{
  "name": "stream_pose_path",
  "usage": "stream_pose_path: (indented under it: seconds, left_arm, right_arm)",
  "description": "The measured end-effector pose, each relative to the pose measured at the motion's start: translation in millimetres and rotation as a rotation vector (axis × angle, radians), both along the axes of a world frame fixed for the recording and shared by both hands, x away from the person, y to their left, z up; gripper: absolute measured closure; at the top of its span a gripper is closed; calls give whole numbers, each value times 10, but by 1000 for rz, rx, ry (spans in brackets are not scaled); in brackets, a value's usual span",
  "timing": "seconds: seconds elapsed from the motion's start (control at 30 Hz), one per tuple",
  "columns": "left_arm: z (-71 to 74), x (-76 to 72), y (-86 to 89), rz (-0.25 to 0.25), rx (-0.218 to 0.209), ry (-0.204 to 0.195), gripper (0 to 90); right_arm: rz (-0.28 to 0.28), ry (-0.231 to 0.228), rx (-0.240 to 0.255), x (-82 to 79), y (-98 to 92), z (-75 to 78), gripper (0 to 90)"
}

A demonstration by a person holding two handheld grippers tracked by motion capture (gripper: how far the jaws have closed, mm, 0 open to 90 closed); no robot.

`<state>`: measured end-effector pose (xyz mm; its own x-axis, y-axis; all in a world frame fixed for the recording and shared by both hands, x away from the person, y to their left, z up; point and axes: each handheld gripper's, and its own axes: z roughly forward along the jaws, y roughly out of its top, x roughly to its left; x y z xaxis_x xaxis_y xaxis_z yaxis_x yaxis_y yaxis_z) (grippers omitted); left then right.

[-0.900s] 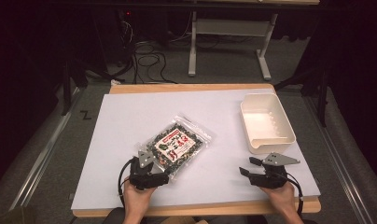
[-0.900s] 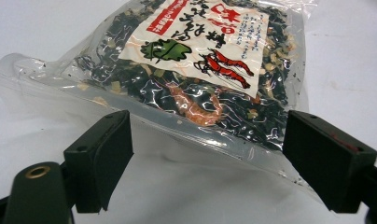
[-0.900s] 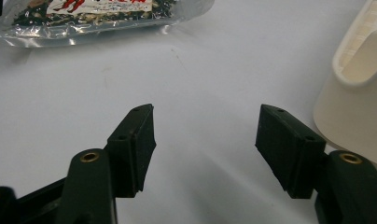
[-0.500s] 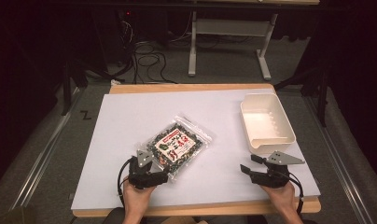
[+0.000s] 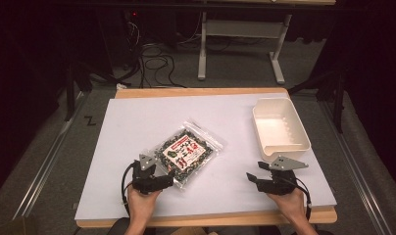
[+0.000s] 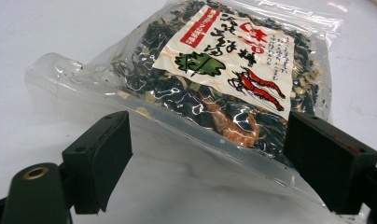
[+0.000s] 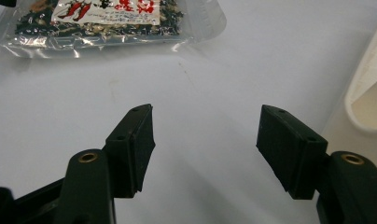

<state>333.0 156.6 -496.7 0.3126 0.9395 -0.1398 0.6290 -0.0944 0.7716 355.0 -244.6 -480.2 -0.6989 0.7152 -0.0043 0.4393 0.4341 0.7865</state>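
Note:
A clear bag of dark dried greens with a red-and-white label (image 5: pixel 186 155) lies at an angle on the white mat (image 5: pixel 137 122), left of the middle. My left gripper (image 5: pixel 162 177) sits at the bag's near corner. In the left gripper view the jaws stand open (image 6: pixel 207 154), one on each side of the bag's clear sealed edge (image 6: pixel 214 70), and the pads do not press it. My right gripper (image 5: pixel 255 179) rests low over bare mat near the front right. It is open (image 7: pixel 207 140) with nothing between the jaws. The bag (image 7: pixel 107 18) lies ahead of it to the left.
A cream plastic tray (image 5: pixel 280 128) stands at the mat's right side, just beyond the right gripper, and its rim (image 7: pixel 364 93) shows in the right gripper view. The wooden table edge (image 5: pixel 206 218) runs along the front. Desk legs and cables lie on the floor beyond the table.

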Motion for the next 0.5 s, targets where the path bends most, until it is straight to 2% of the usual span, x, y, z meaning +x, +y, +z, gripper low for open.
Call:
stream_pose_path:
  seconds: [0.03, 0.07, 0.1, 0.17, 0.23, 0.33, 0.5]
  left_arm:
    - [3, 6, -4, -7, 15, -1, 159]
    - [3, 12, -10, -6, 5, -7, 159]
    - [13, 18, -3, -7, -9, -7, 159]
    - [28, 29, 3, -3, 4, 0, 158]
    - [39, 31, 7, -2, -8, -9, 159]
    - [42, 26, 1, -9, 1, -1, 159]
    - [32, 38, -7, 11, 5, 10, 160]
  right_arm:
    - [-11, -14, -25, 2, 21, 1, 401]
    - [-20, -29, -63, 2, 36, 11, 434]
    - [-28, -41, -73, 5, 44, 24, 458]
    - [-39, -42, -56, 20, 46, 63, 479]
    - [-44, -39, -37, 39, 66, 103, 482]
    - [-42, -46, -25, 80, 123, 137, 460]
    - [-32, -38, 23, 189, 237, 238, 451]
